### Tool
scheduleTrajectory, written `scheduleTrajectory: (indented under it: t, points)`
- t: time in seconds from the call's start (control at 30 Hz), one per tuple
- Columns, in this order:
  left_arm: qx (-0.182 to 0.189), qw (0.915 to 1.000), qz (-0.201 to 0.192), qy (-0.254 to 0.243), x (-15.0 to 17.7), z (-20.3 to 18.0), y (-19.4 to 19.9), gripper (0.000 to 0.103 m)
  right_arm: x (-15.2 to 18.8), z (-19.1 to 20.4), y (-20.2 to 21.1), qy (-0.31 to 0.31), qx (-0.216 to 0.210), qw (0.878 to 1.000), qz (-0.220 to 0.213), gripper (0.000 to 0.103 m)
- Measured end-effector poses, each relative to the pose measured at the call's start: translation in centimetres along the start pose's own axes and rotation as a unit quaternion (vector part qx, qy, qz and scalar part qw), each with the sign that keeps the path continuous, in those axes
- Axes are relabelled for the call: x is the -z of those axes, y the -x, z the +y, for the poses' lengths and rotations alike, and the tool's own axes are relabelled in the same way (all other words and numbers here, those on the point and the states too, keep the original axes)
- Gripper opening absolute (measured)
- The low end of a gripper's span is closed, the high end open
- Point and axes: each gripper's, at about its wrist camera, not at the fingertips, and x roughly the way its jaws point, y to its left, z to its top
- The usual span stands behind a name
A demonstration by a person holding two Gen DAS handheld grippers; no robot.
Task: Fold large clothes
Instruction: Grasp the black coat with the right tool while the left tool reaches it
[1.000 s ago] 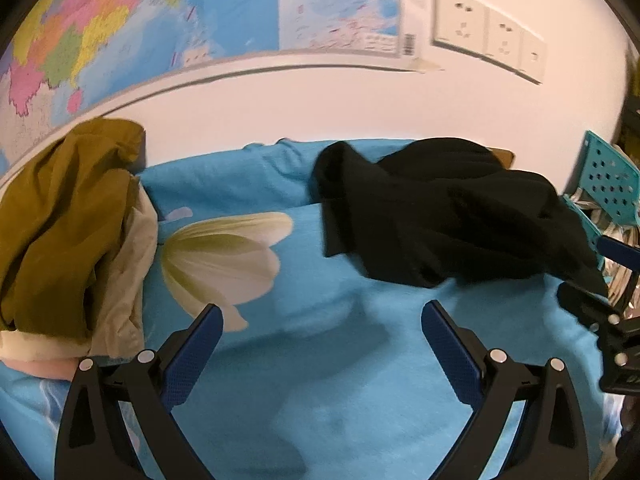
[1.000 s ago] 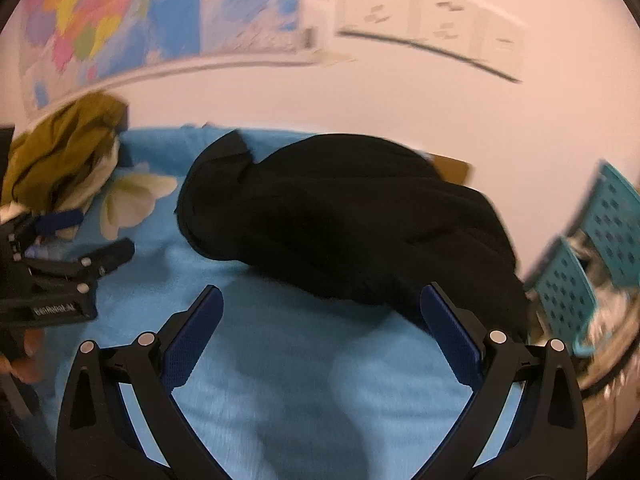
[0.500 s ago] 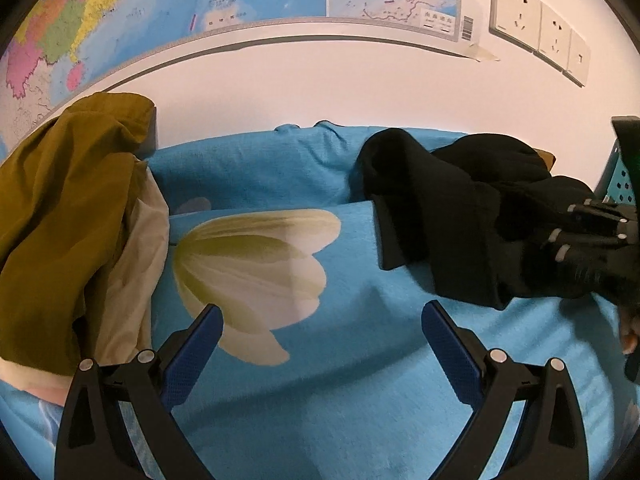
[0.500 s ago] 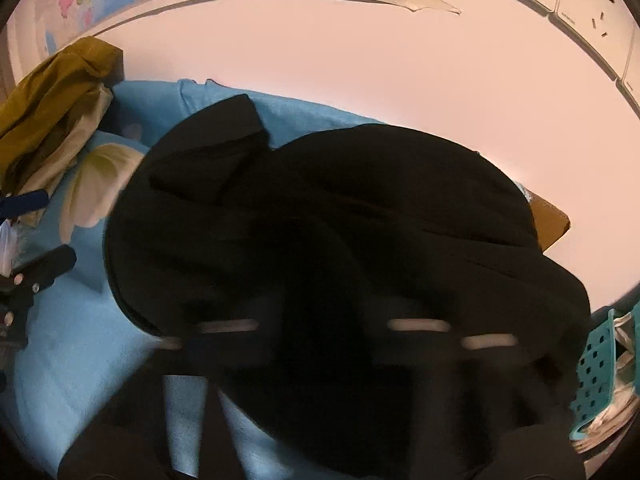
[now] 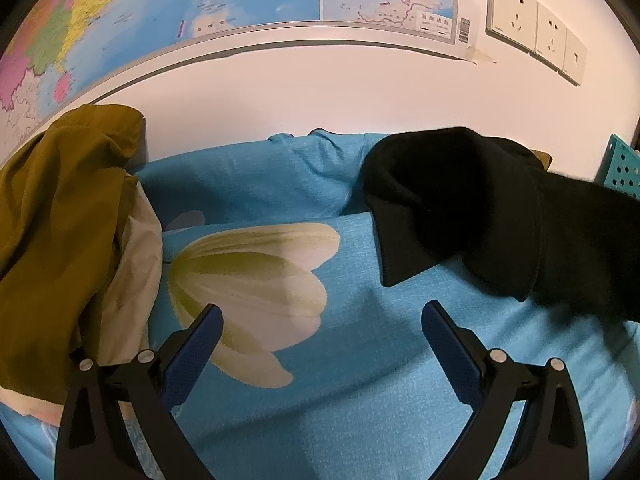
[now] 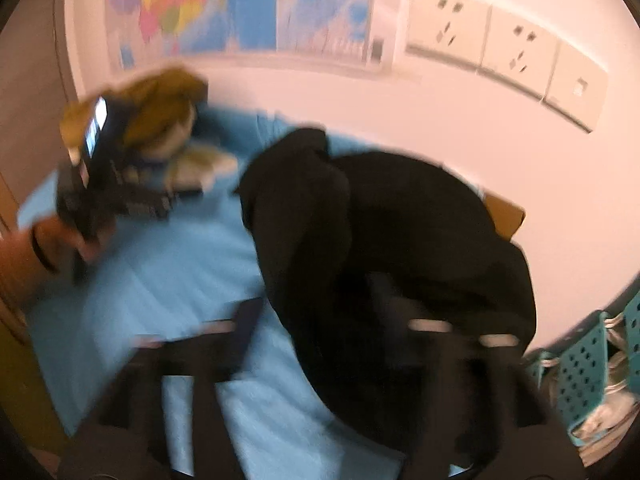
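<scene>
A large black garment [image 5: 472, 208] lies bunched on the blue bedsheet [image 5: 320, 400], at the right in the left wrist view. My left gripper [image 5: 320, 320] is open and empty above the sheet's flower print, left of the garment. In the blurred right wrist view the black garment [image 6: 380, 232] fills the middle. My right gripper [image 6: 316, 320] is at the garment's near edge, its right finger buried in the cloth. Blur hides how its jaws stand. The left gripper also shows in that view [image 6: 120, 196], far left.
An olive and beige pile of clothes [image 5: 60, 240] lies at the left of the bed. A wall with a map [image 5: 200, 8] and sockets [image 5: 536, 28] stands behind. A teal perforated basket [image 6: 588, 368] sits to the right of the bed.
My right gripper pushed into the black garment and has pulled back and up; the garment's right part now stretches rightward. My left gripper has edged forward over the flower print.
</scene>
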Motion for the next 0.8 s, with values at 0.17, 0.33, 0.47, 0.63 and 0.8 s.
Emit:
scheduleTrajectory:
  t: [0.17, 0.33, 0.47, 0.63, 0.8]
  points:
    - [-0.005, 1.0, 0.003, 0.0, 0.0, -0.1, -0.2, 0.096, -2.4, -0.4, -3.0, -0.003, -0.005, 1.0, -0.007, 0.097]
    - [-0.012, 0.9999, 0.002, 0.0, -0.2, 0.1, -0.2, 0.096, -5.9, -0.6, -8.1, -0.019, -0.055, 0.998, 0.024, 0.097]
    - [-0.018, 0.9998, 0.006, -0.002, -0.5, 0.5, -0.7, 0.096, -7.0, 2.0, -10.9, 0.029, -0.077, 0.994, 0.074, 0.013]
    - [-0.004, 0.9998, -0.008, -0.018, -1.4, 1.2, -0.8, 0.096, -8.8, 1.7, -4.8, 0.039, -0.03, 0.999, 0.004, 0.005]
    - [0.046, 0.9955, -0.054, -0.062, -3.9, -0.4, -0.2, 0.096, -10.2, -2.5, 4.1, 0.019, 0.06, 0.994, -0.093, 0.005]
